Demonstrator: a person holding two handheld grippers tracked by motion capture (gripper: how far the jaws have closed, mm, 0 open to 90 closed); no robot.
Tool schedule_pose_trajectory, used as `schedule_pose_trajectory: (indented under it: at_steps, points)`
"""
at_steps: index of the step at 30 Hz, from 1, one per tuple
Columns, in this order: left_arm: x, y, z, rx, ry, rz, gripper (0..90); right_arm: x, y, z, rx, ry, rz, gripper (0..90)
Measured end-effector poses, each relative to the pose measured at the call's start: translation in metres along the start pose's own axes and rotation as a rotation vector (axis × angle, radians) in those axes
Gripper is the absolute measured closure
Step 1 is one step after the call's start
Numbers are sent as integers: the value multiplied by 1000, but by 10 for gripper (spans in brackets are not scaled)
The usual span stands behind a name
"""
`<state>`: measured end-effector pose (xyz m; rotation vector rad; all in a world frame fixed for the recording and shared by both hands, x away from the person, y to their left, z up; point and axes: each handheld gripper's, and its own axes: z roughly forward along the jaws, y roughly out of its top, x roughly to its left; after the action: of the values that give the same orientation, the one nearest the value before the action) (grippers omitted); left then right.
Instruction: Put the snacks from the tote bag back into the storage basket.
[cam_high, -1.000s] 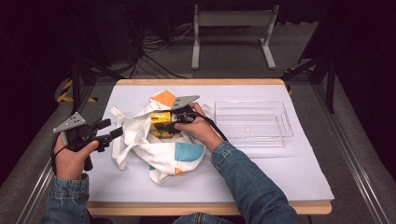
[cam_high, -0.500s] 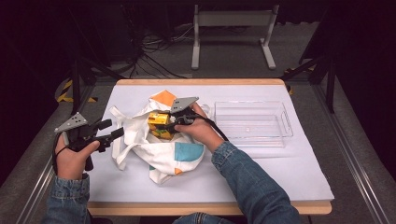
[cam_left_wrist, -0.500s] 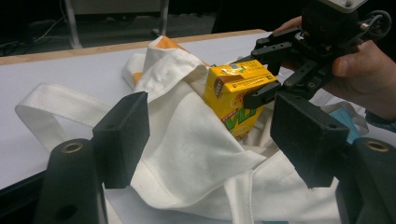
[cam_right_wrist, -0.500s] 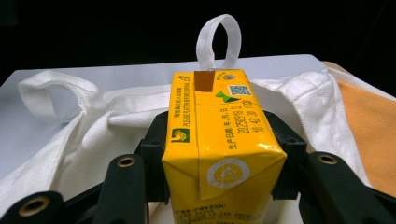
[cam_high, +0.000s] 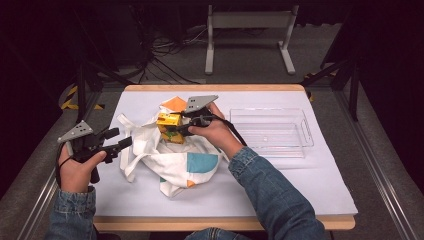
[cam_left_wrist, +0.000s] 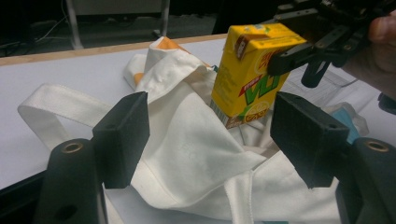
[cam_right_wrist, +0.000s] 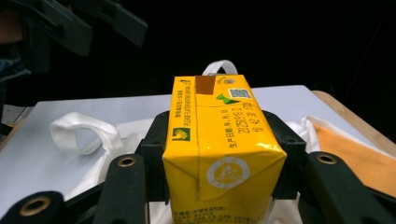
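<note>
Grippers, count: two, one in each of my hands.
Left gripper (cam_high: 114, 140): I hold it at the left edge of the white table cover (cam_high: 310, 185), jaws pointing right toward the bag. The jaws stand well apart with nothing between the pads; in the left gripper view the bag's cloth lies beyond them, not pinched.
Tote bags, count: one. The white tote bag (cam_high: 175, 162) lies crumpled just right of my left gripper, with orange and teal patches and two looped handles.
Juice cartons, count: one. The yellow juice carton (cam_high: 169, 125) sits above the bag's upper part, clear of the cloth at its top, its lower end close to the folds.
Right gripper (cam_high: 175, 127): my jaws have just been closing, and both pads now press the carton's two side faces. The carton is clamped, tilted in the left gripper view.
Clear trays, count: one. The clear plastic tray (cam_high: 305, 135) stands on the cover to the right of my right hand, apart from the bag.
Hidden: whether the carton's bottom touches the bag, I cannot tell. The bag's inside is folded shut from view. My right pads are largely covered by the carton in the right gripper view.
</note>
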<state>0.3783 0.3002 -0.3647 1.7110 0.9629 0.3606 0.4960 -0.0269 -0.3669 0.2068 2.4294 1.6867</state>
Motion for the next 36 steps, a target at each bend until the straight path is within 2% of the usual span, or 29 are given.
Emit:
schedule_pose_trajectory:
  at_steps: [9,18,33,36]
  points:
    - [0,0,1,2,-1,6,293,0,19,-21,1,13,-23,518]
    - [0,0,2,5,-1,2,293,-1,37,-51,-21,33,-37,518]
    - [1,-1,3,10,-3,3,294,-7,50,-102,-17,41,-53,517]
    - [0,-1,3,4,-16,9,285,-8,50,-111,-17,38,-50,517]
